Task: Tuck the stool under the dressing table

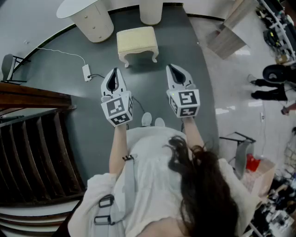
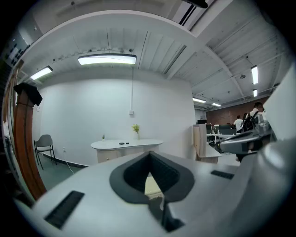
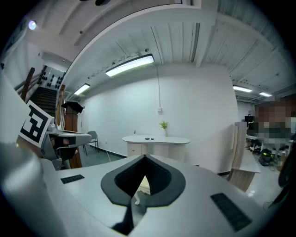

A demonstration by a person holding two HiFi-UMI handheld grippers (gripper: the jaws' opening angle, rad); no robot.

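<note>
Two grippers: left gripper (image 1: pixel 114 71) and right gripper (image 1: pixel 172 68), both clenched tight, empty, touching nothing.
stool (image 1: pixel 137 40): on grey floor (image 1: pixel 60 69) near its far edge, ahead of both grippers, apart.
dressing table (image 1: pixel 88 14): just beyond stool, which stands outside it.

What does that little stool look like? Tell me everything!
The stool is rectangular, with a padded cream top and short, curvy pale legs. It stands upright on the grey floor, out in the open in front of the dressing table, not tucked under it. Nothing touches it but the floor.
</note>
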